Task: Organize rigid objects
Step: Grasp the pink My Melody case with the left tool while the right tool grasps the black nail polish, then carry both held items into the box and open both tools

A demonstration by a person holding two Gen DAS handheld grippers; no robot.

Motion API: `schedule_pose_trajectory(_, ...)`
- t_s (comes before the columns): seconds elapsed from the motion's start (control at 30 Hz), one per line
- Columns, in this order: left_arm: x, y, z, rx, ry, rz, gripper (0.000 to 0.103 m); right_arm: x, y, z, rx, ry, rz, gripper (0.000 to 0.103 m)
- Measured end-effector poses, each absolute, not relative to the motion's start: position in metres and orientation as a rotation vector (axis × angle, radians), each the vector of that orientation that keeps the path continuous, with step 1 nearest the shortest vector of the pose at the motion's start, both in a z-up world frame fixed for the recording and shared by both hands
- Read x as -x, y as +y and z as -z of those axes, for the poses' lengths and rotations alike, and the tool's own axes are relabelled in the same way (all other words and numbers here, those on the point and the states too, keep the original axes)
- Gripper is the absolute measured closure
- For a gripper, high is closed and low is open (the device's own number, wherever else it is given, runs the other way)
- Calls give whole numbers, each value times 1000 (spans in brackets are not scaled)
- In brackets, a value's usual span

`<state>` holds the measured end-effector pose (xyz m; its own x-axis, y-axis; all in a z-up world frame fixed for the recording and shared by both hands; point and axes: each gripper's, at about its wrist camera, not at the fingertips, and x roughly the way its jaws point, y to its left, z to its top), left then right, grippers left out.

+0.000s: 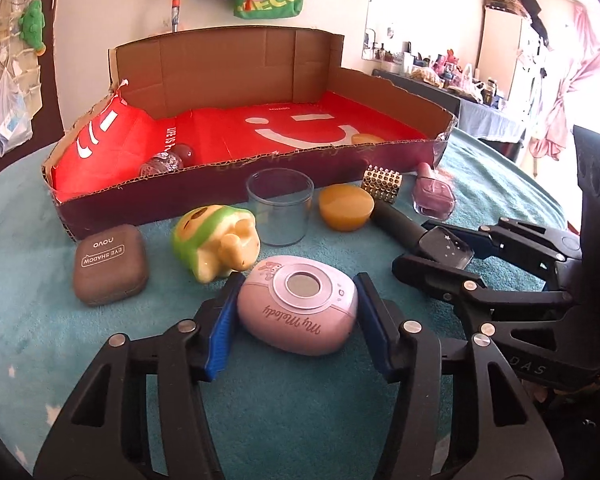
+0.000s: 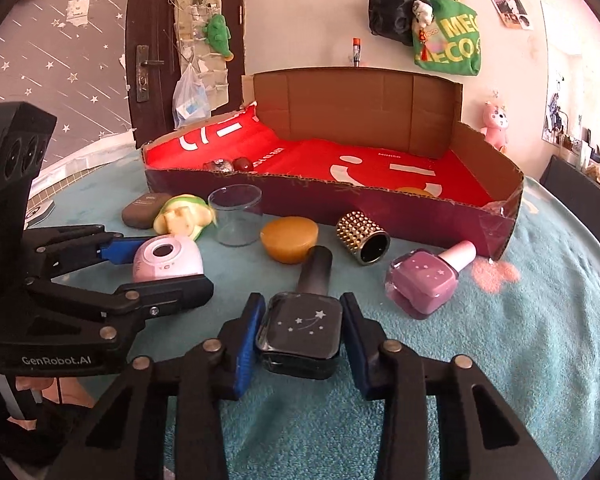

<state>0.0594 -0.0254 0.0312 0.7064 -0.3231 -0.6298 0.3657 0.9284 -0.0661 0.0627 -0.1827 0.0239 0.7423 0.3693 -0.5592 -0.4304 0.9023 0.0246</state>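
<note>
Pink device (image 1: 298,310) btwn left gripper (image 1: 296,320) fingers, black bottle (image 2: 300,334) btwn right gripper (image 2: 300,340) fingers — both apart, untouching.

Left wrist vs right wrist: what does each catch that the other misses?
Left wrist only: the "EYE SHADOW" print on the brown compact and "My Melody" on the pink device between the left gripper fingers.
Right wrist only: the black nail polish bottle with its star print, close up between the right gripper fingers, and pink powder spilled by the box corner.
Both: cardboard box, clear cup, amber puck, studded cylinder, pink nail polish bottle.
</note>
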Motion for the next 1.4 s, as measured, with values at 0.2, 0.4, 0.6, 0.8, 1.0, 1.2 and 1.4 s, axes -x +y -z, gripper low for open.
schedule_pose_trajectory(0.2, -54, -24, -43, -42, 684, 416, 50, -60, -192, -31, 28, 586, -463, 62)
schedule_pose_trajectory(0.4, -51, -24, -65, -48, 626, 441, 50, -54, -193, -53, 61, 534, -453, 62)
schedule_pose_trajectory(0.6, -60, -17, -74, -38, 626, 432, 50, -64, -197, -64, 37, 538, -463, 62)
schedule_pose_trajectory(0.8, -75, -8, -90, -17, 623, 430, 50, -79, -198, -72, 5, 547, -482, 62)
schedule_pose_trajectory(1.0, -108, -6, -105, -33, 619, 455, 50, -109, -184, -88, 47, 538, -505, 62)
schedule_pose_trajectory(1.2, -156, -17, -102, -101, 700, 497, 50, -153, -171, -96, 97, 572, -517, 62)
schedule_pose_trajectory(1.4, -193, -29, -89, -172, 776, 513, 50, -193, -163, -89, 184, 670, -532, 62)
